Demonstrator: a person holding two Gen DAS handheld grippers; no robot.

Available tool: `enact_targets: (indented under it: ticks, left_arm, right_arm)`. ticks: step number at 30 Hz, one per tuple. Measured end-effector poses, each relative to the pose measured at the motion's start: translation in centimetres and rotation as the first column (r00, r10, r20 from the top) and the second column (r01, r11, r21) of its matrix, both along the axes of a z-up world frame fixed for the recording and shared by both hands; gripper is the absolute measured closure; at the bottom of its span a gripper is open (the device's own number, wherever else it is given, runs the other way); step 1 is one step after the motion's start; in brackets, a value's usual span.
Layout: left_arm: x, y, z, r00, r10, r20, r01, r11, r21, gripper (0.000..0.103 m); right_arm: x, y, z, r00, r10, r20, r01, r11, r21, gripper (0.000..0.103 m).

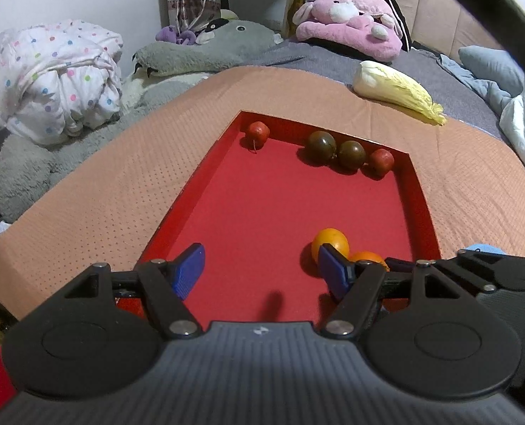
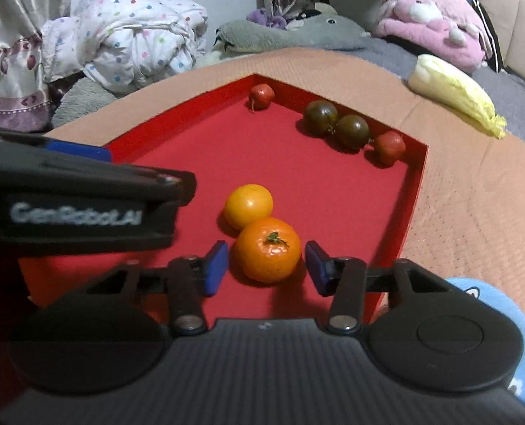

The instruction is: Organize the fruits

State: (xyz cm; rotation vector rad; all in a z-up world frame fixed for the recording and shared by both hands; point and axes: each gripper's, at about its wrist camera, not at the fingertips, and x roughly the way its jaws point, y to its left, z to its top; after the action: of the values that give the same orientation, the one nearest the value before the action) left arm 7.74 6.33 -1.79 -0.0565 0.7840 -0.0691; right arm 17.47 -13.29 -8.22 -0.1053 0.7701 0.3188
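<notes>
My left gripper point(image 1: 260, 272) hangs over the near end of the red tray point(image 2: 416, 180), jaws spread wide with nothing between them. To its right, my right gripper point(image 2: 266, 267) stands parted on either side of the tangerine point(image 2: 267, 249), pads just beside the skin but not pressing it. The tangerine sits round on the tray floor, green stem facing up towards my camera. Touching it on the far side is one yellow-orange fruit point(image 2: 248, 205). Along the far wall, left to right: one red fruit point(image 2: 261, 96) in the corner, two dark tomatoes point(image 2: 321, 117) side by side, another red fruit point(image 2: 389, 148). One cabbage point(image 2: 455, 94) lies off the tray, leafy tip pointing right.
</notes>
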Motion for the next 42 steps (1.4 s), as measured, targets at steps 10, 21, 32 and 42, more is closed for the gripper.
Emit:
enact_targets:
  ticks: [10,21,32,42]
  left_arm:
    - [0.7,-1.5,-0.3,0.996,-0.093,0.007,0.093,0.994,-0.053,0.027]
    - [4.2,-5.3,-2.5,0.986,-0.166,-0.030,0.165,0.986,-0.030,0.028]
    - [5.8,-8.8,-4.7,0.949,-0.308,-0.067,0.306,0.951,-0.039,0.040]
    - [7.7,-8.9,-4.7,0.926,-0.356,-0.126,0.345,0.933,-0.101,0.049]
  right_arm:
    - [-3.0,-1.6,1.7,0.999,-0.006,0.045,0.003,0.999,0.049,0.059]
    - [-9.0,-4.9,3.1,0.999,-0.012,0.032,0.009,0.995,0.095,0.059]
    - [-9.6,-6.4,3.6,0.999,-0.032,0.041,0.027,0.995,0.099,0.059]
    - [-10.1,-7.1,3.6,0.998,-0.045,0.040,0.041,0.994,0.097,0.059]
